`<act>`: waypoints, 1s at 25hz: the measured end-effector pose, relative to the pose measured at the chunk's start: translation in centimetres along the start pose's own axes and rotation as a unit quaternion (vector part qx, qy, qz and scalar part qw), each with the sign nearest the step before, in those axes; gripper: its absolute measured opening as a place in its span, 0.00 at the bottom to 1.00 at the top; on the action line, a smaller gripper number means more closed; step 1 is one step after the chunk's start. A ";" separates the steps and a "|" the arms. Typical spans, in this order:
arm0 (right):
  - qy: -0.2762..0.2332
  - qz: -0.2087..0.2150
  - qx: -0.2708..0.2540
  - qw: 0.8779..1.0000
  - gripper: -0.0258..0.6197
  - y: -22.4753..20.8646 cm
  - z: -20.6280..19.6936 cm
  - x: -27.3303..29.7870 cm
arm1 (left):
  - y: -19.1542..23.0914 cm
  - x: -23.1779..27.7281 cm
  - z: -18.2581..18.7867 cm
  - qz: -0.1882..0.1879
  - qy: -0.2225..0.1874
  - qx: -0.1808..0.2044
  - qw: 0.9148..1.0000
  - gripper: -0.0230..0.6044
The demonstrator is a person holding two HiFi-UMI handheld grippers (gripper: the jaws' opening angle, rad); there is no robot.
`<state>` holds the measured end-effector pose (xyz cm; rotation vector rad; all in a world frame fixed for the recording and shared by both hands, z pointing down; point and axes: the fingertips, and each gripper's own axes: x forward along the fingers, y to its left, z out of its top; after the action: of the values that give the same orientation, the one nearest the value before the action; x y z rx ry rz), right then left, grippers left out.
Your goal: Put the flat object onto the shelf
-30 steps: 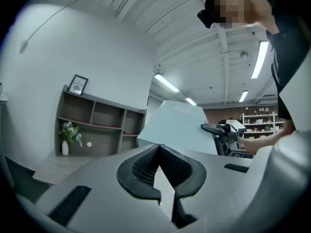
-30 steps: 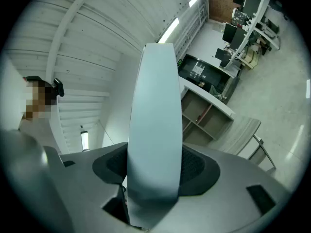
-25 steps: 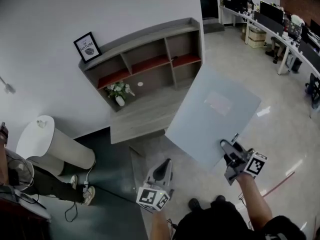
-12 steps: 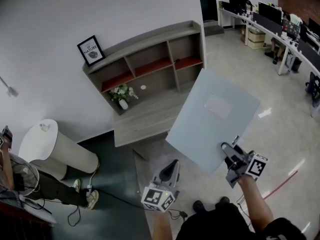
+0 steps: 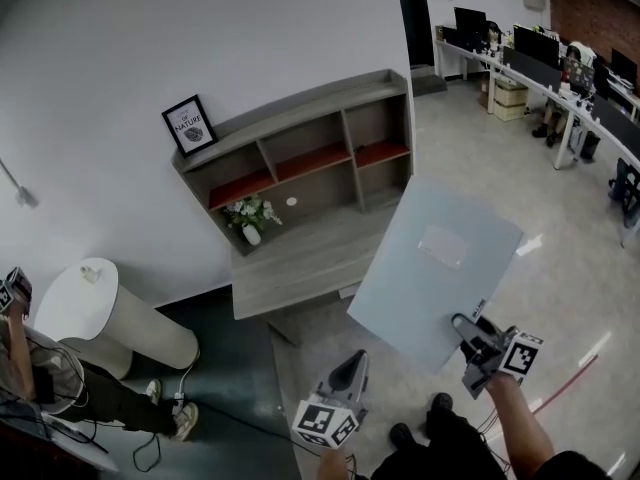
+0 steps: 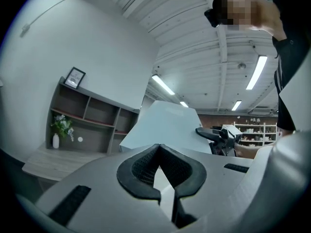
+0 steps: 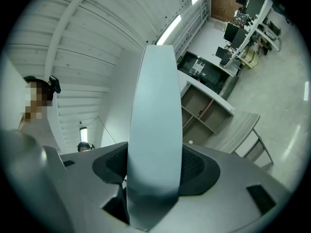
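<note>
Head view: flat board, pale blue-grey w/ a label patch on its upper face, is up in the air above the floor, clamped near its close corner by the right gripper. Right gripper view confirms it: pads spread wide, pressing on both faces of the board, which stands on edge btw them. Left gripper hangs lower-left of the board, not touching it; its fingers are together w/ nothing btw them.

Key relation: board runs straight out from the right fingers, long axis pointing away from the person and up-left in frame, toward the shelf. Far edge overlaps the corner of the low table in front of the shelf, short of the compartments. Board is tilted, broad face up toward the camera, not level. Right hand is the only one on it; left is nearer the table but idle.

Judgement: carry phase, approx midway. Next move prob needs a push fwd plus a roll of the board to suit an opening or the top; can't tell which spot is meant. Risk: one-corner grip, so a big board may sag or swing.
</note>
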<state>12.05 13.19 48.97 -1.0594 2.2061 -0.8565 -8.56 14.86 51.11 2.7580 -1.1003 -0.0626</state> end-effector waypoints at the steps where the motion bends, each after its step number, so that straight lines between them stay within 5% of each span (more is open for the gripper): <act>1: 0.003 -0.002 -0.003 1.000 0.48 -0.1 0.0 0.1 | 0.1 0.1 -0.2 -0.001 0.002 -0.003 1.000 0.06; 9: 0.022 0.015 0.000 1.000 0.48 -2.2 0.4 2.6 | 1.5 1.9 -1.1 0.010 0.013 -0.012 1.000 0.06; 25: 0.032 0.086 0.046 0.995 0.48 -8.3 6.7 11.1 | 7.2 11.0 3.5 0.068 0.018 0.002 0.998 0.06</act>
<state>14.57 -1.96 48.55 -0.7954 2.2487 -0.9164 -5.77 1.66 49.18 2.6689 -1.2752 0.0078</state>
